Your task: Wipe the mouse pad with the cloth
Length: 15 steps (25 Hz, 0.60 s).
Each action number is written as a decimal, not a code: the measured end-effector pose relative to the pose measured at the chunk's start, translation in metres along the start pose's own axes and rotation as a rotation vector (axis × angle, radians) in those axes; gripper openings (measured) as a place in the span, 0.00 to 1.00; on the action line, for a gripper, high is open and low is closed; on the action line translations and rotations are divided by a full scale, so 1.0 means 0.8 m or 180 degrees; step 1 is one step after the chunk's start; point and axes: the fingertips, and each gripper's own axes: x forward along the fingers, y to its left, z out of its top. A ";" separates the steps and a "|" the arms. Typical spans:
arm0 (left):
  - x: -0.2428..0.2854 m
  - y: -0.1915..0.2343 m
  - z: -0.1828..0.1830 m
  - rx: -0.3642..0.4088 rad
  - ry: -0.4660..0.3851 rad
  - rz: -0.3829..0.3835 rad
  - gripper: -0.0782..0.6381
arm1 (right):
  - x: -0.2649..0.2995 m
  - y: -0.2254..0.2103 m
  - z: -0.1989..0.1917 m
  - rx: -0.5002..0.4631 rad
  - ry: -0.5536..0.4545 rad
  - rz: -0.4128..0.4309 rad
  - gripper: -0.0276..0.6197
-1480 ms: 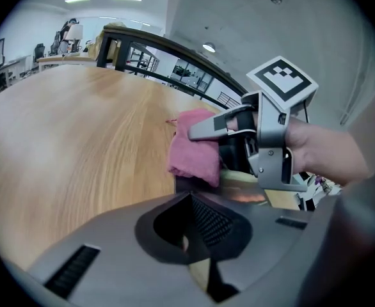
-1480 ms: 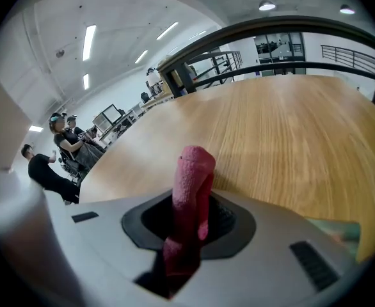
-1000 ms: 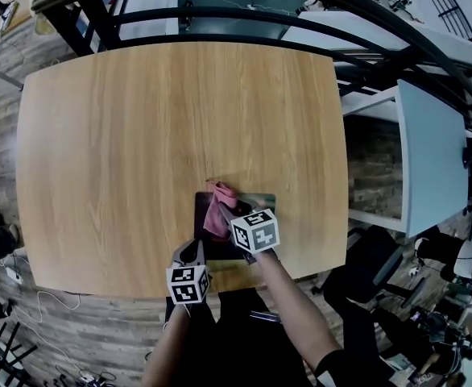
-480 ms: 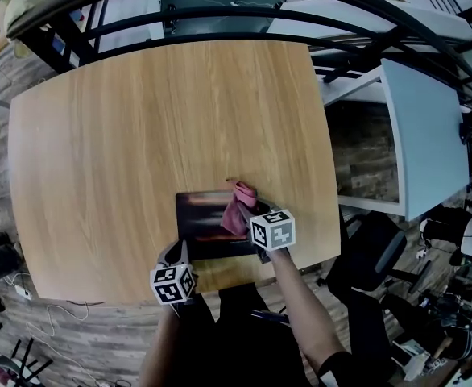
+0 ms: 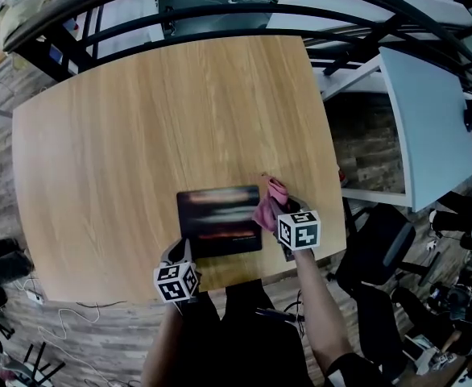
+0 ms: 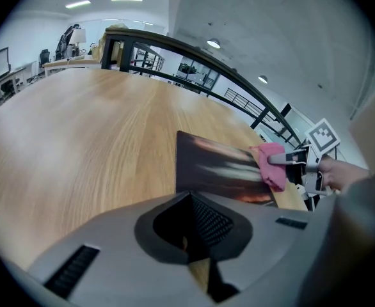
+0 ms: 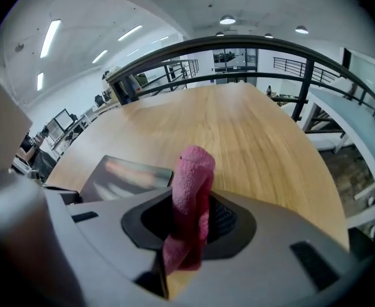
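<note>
- A pink terry cloth (image 5: 270, 202) is clamped in the jaws of the right gripper (image 5: 277, 216).
- A dark rectangular mouse pad (image 5: 218, 220) lies just left of those jaws, with its long axis crosswise.
- The left gripper (image 6: 199, 267) is held at the pad's near edge, jaws closed and empty.
- A pale wooden bench (image 5: 139, 135) lies beneath, with a black railing (image 7: 239, 41) beyond.

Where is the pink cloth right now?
Head view: the cloth is clamped in the right gripper, at the right edge of the mouse pad, lower right of the table.
</note>
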 end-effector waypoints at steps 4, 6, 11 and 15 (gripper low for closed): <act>-0.008 -0.002 -0.002 0.0040 0.0013 -0.0108 0.14 | -0.025 0.038 0.017 0.0010 -0.0239 0.0210 0.20; -0.013 -0.002 -0.003 0.0040 -0.0001 -0.0168 0.14 | -0.032 0.081 0.025 -0.0002 -0.0315 0.0468 0.20; -0.014 -0.003 -0.016 0.0025 0.0076 -0.0302 0.14 | -0.025 0.211 0.032 -0.0092 -0.0267 0.1228 0.20; -0.015 -0.005 -0.025 -0.0022 0.0119 -0.0386 0.14 | 0.003 0.284 0.017 -0.0269 -0.0054 0.1559 0.20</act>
